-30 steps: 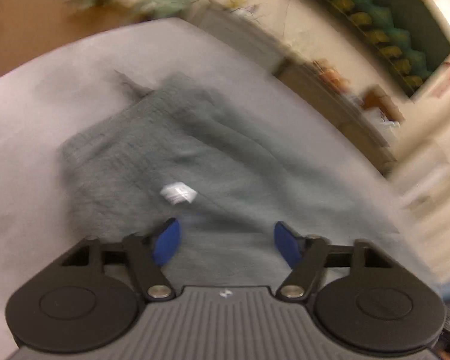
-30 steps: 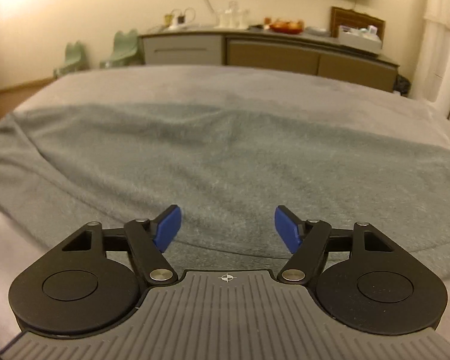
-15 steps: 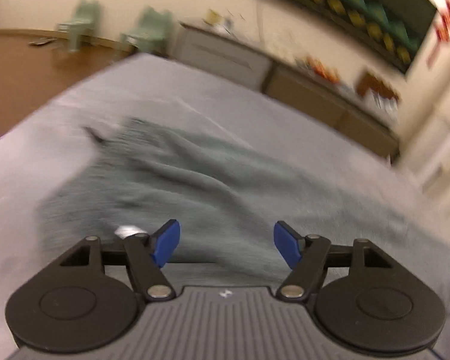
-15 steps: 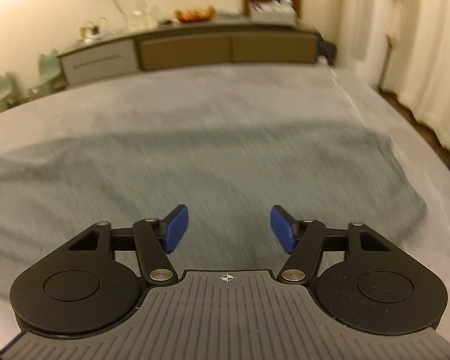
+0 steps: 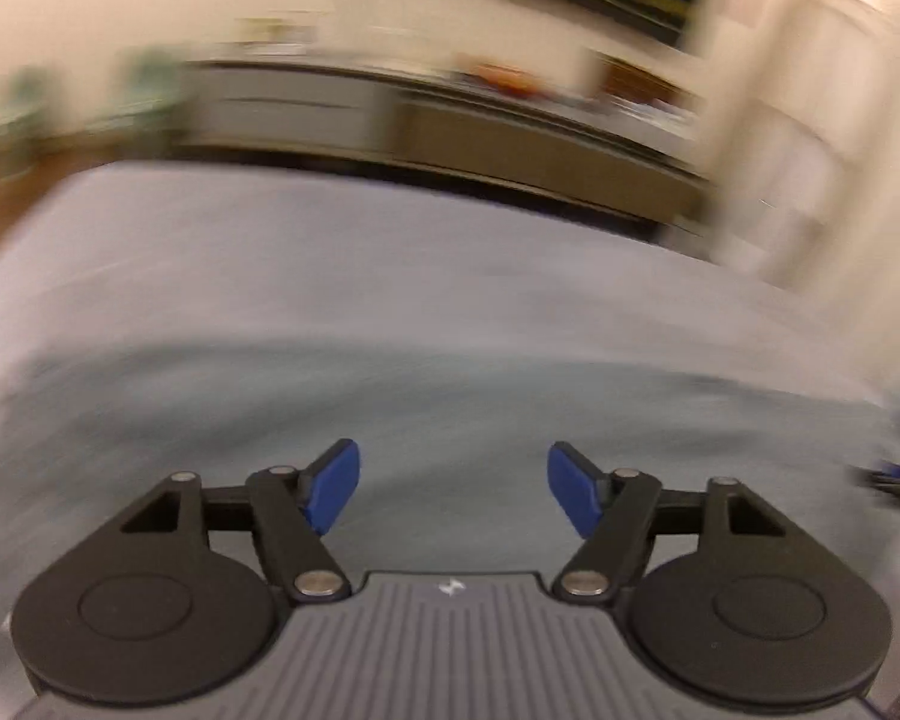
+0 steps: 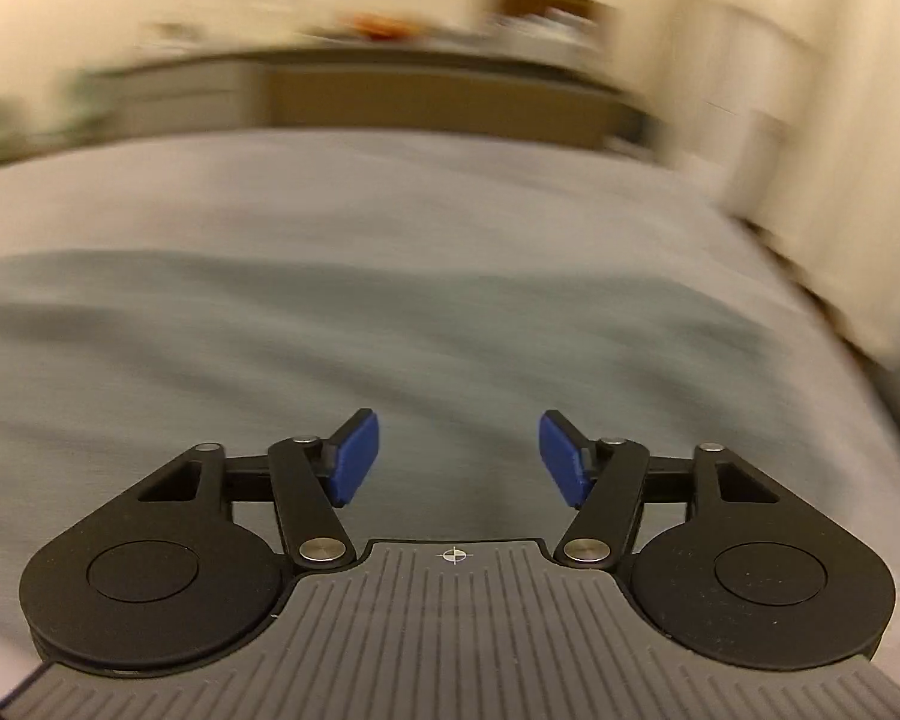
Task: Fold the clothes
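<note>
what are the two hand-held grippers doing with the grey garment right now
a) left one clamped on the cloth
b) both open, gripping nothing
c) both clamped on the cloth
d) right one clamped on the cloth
b: the left hand-held gripper and the right hand-held gripper each show blue pads spread wide, with only the flat grey garment visible through the gap.

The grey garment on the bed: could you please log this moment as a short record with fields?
garment: grey-green garment spread flat, unfolded
surface: lighter grey bed cover
left claw: open, empty, above the garment
right claw: open, empty, above the garment
background: long sideboard against the wall, pale curtain to the right
image quality: both views motion-blurred, fine detail unreadable
</note>
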Demonstrator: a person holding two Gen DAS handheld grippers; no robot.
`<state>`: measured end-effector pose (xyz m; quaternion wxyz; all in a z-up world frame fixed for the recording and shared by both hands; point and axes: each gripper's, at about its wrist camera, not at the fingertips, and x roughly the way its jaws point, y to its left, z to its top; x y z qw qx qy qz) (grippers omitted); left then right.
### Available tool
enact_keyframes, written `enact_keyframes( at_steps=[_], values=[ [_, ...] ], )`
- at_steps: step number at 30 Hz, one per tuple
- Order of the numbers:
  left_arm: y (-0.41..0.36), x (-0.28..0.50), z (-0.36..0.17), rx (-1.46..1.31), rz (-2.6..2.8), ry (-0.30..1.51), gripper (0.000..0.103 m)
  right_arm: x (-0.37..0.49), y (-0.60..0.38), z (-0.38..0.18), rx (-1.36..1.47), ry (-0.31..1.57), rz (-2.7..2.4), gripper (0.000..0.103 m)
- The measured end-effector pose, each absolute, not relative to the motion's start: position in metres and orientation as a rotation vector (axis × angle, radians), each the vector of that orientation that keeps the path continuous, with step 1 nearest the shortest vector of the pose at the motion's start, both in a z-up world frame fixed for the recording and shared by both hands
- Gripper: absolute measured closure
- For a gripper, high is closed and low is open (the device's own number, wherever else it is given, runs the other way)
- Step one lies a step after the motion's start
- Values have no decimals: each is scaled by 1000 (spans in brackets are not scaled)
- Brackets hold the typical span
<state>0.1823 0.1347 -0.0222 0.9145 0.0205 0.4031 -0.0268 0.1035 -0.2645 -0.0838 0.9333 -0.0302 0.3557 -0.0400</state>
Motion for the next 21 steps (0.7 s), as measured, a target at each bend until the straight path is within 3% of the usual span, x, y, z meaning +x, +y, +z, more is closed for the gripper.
enact_keyframes(
  at_steps=[4, 8, 10, 14, 17, 21],
  values=[
    [54, 235, -38, 218, -140, 821, 40, 111, -194, -98, -94, 716, 148, 33],
    [-27, 287, -53, 393, -224, 807, 44, 101, -186, -128, -113, 709, 163, 33],
    [-68, 313, -61, 481, -266, 798, 39, 87, -195, -130, -102, 694, 166, 33],
    [-71, 342, -73, 501, -129, 764, 42, 74, -196, -129, -108, 710, 154, 33],
    [-69, 347, -64, 458, -140, 787, 58, 72, -203, -122, -91, 713, 168, 30],
    [-71, 303, -35, 286, -344, 765, 51, 76, -208, -116, -56, 703, 184, 23]
  ],
)
